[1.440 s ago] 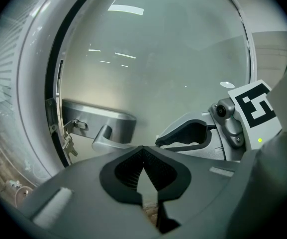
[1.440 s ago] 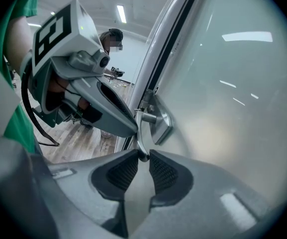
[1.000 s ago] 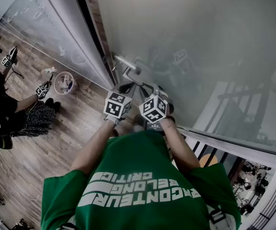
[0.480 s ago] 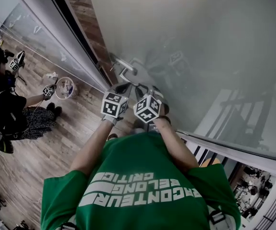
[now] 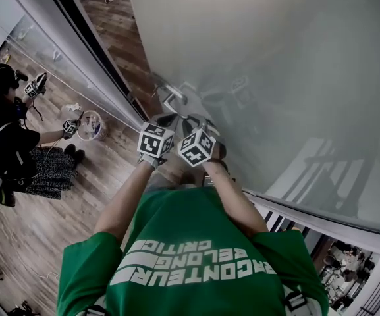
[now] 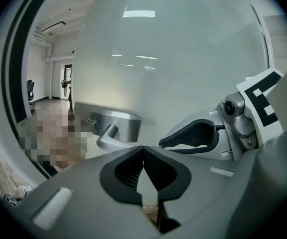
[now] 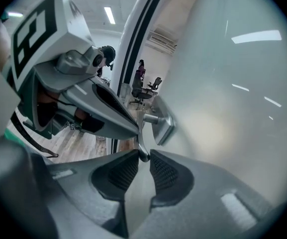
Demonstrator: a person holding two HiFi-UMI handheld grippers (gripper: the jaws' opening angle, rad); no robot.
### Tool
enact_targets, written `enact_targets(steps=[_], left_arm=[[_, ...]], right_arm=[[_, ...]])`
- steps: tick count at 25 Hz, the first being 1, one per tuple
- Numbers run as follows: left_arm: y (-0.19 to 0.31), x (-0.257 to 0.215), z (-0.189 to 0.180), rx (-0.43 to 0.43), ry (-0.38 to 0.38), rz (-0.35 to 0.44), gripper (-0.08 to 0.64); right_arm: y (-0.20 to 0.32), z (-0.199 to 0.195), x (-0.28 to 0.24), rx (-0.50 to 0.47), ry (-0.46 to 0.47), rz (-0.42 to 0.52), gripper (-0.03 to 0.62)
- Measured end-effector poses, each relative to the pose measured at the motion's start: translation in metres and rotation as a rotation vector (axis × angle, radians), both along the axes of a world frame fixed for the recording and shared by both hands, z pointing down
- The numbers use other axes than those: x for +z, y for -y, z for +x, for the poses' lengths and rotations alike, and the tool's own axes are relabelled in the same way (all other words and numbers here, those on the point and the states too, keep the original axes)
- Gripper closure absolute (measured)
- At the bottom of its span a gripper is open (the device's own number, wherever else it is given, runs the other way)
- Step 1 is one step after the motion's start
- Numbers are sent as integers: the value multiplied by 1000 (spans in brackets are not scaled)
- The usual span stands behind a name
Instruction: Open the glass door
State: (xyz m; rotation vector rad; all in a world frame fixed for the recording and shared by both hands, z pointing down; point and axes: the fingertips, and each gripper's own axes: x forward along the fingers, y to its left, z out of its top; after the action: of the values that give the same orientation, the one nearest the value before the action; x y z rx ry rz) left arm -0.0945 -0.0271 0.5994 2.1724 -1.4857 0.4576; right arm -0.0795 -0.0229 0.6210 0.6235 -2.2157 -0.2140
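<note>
Gap between glass door (image 5: 275, 78) and frame (image 5: 87, 35) is wider than a second ago, at 11 o'clock in head view. Right gripper (image 7: 143, 156) clenched on tip of lever handle (image 7: 155, 121). Left gripper (image 6: 143, 151) closed, empty, handle at 10 o'clock. Opening under way; continue swing.

**Inspector:** Class of premises?

**Surveyor:** Office. A frosted glass door (image 5: 275, 71) with a steel lever handle (image 7: 155, 121) stands beside a glazed partition (image 5: 51, 61), over a wood-plank floor (image 5: 38, 203).

**Inspector:** Further grounds?

**Surveyor:** Swivel chairs (image 7: 156, 83) stand in the room beyond. Strip lights (image 7: 109, 15) are set in a white ceiling. A railing (image 5: 282, 222) overlooks a lower level.
</note>
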Motion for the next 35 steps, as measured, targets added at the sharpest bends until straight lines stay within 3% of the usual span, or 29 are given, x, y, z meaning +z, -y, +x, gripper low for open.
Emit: enact_targets(steps=[13, 17, 35], left_arm=[[45, 11, 6, -1, -51, -6, 541], [56, 19, 8, 1, -59, -22, 541], [130, 36, 28, 109, -66, -22, 541]], right_arm=[[44, 6, 12, 65, -10, 29, 535], [54, 8, 20, 61, 31, -1, 535], [127, 27, 37, 165, 40, -19, 534]])
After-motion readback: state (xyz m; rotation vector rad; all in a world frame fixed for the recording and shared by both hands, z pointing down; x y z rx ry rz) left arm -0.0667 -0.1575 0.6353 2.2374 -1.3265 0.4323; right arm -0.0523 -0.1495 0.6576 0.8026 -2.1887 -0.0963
